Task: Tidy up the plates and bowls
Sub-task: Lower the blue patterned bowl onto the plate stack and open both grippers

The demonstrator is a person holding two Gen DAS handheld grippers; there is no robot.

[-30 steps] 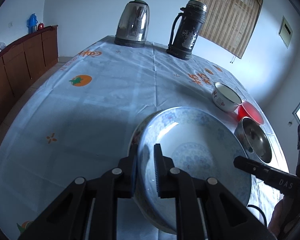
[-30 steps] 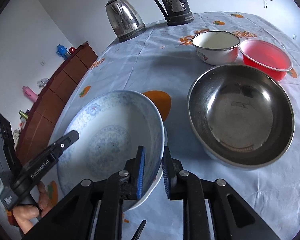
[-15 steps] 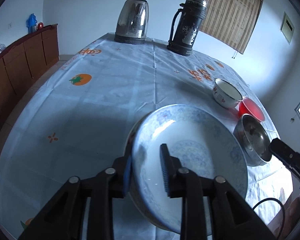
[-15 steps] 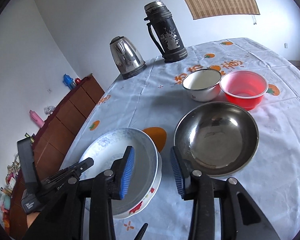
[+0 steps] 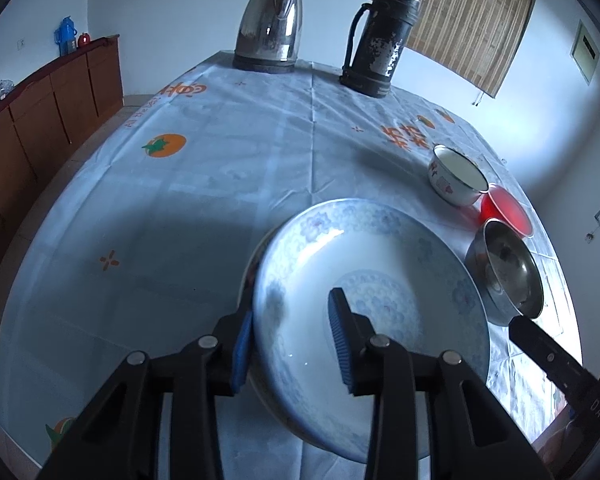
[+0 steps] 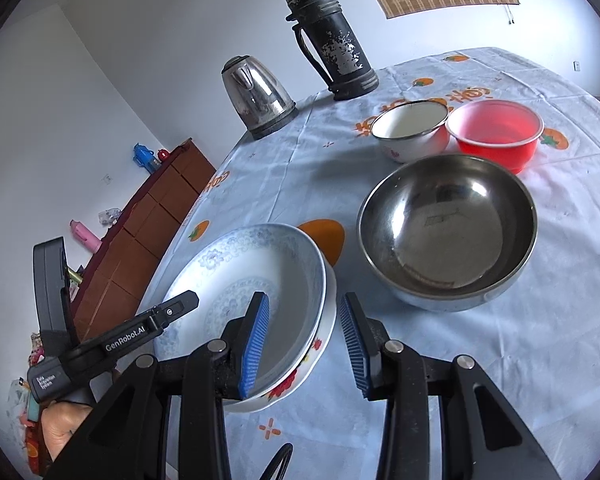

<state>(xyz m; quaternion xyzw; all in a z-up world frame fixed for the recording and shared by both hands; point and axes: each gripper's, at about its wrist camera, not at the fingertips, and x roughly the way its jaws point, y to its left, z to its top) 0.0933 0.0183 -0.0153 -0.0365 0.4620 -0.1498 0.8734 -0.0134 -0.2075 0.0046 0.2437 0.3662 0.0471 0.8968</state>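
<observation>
Both your tongs, left (image 5: 292, 344) and right (image 6: 306, 340), have just sprung apart off the blue-patterned plate (image 6: 260, 276), now nested on the floral plate (image 6: 320, 340) on the surface (image 6: 540, 340), so this stacking looks finished.

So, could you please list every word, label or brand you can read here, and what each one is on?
"GenRobot.AI": on the left gripper arm.
"DAS": on the right gripper.
"All the best": printed on the tablecloth edge.
Orange characters on the tablecloth: not readable to me.
Small label on the left gripper's handle: too blurred.
</observation>
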